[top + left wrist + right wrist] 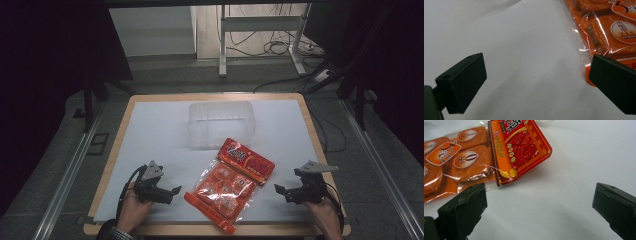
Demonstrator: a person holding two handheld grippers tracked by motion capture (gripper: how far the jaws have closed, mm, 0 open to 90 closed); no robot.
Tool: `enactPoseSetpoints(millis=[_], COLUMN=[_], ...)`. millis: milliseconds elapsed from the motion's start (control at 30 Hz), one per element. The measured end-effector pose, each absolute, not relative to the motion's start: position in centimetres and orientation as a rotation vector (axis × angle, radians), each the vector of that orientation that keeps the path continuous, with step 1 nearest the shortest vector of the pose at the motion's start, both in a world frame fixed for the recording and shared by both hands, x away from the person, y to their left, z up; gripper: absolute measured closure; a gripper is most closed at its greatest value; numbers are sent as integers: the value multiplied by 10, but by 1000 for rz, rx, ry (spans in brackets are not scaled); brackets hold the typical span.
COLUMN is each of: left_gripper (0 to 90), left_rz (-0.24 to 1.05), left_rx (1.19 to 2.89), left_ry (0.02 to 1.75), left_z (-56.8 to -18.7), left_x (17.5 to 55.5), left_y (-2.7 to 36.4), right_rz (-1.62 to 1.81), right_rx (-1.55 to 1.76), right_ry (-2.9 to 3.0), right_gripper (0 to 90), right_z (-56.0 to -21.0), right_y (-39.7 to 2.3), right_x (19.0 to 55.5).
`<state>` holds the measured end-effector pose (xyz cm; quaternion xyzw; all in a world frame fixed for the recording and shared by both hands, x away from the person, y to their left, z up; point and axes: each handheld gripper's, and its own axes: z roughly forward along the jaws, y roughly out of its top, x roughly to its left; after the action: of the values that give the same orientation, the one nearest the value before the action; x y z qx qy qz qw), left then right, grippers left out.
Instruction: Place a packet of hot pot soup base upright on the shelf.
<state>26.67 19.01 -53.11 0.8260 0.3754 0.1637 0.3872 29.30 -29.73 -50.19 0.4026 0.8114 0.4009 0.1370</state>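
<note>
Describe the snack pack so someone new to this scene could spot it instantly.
On the white sheet covering the wooden table, look near the front edge, between the two grippers. The snack pack lies flat and slanted there, in front of the clear plastic bin. It is the one bright orange-red item: a clear bag of orange packets with a red header.

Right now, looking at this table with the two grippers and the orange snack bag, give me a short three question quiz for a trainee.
1. True or false: the left gripper is clamped on the orange snack bag.
2. What stands on the white sheet beyond the bag? A: a clear plastic container. B: a metal bowl. C: a cardboard box.
3. Fill in: the right gripper has its jaws ____, with nothing between them.

Key:
1. False; its jaws stand open beside the bag.
2. A, the clear plastic container.
3. Open.
</note>
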Motion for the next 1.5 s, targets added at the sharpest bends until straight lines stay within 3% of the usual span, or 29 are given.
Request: enactPoseSetpoints(millis=[1500], left_gripper=[18], left_rz=[458], left_rx=[2134], left_ry=[931], left_z=[-532], left_x=[266], left_y=[186], right_rz=[1202], right_rx=[1103], right_ry=[2323], right_gripper=[1], right_z=[-496], right_y=[-277], right_x=[314])
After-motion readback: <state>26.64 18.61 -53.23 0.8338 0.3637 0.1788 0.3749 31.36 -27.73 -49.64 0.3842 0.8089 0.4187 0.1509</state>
